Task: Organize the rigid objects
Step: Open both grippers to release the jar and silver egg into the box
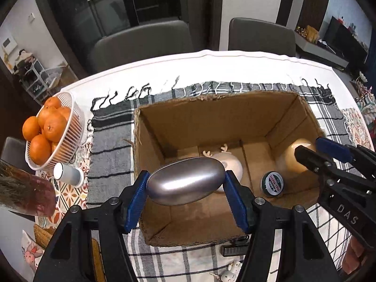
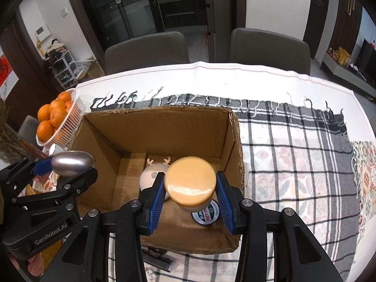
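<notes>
The box (image 1: 211, 122) sits on the bench (image 1: 235, 65), basket (image 1: 70, 108) to its left; inside lie a tin (image 1: 272, 183) and perhaps a figurine (image 1: 231, 164).

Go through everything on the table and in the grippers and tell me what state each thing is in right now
Left gripper: shut on the silver oval case, above the box.
Right gripper: shut on the round yellow jar, above the box.
Cardboard box: open, upright.
White antlered toy: lying in the box.
Green tin: in the box, lid on.
Basket: full of oranges.
</notes>
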Motion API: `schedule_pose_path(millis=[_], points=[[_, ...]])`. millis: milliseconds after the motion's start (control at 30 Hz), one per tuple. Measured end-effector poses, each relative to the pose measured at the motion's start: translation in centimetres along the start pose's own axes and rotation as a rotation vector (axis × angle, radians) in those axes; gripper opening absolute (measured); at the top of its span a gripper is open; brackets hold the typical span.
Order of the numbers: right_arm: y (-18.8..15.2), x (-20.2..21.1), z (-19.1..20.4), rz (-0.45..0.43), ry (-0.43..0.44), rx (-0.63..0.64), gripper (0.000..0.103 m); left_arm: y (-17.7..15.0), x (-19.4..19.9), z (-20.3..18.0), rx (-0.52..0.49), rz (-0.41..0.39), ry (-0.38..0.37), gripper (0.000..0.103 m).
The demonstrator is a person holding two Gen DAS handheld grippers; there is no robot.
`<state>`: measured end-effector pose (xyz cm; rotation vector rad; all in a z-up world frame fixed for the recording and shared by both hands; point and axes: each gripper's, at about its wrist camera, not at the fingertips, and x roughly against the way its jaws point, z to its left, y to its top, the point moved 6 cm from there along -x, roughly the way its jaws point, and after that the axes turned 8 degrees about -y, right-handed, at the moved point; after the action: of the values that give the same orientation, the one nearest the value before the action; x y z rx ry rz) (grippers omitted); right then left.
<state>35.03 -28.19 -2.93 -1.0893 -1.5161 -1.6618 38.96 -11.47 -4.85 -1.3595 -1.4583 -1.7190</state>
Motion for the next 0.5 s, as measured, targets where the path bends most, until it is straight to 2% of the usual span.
schedule_pose_path(millis=[233,500], points=[[-0.6,0.4,-0.5,0.004,-0.017,-0.007,0.045,-0.3,1.1,-0.2,-0.024,-0.043,0.033,0.064],[-1.7,2.4,-0.1,-0.033,0.001,-0.009,0.045,-2.0,3.5,-0.4,-0.019,-0.090,0.014,0.064]])
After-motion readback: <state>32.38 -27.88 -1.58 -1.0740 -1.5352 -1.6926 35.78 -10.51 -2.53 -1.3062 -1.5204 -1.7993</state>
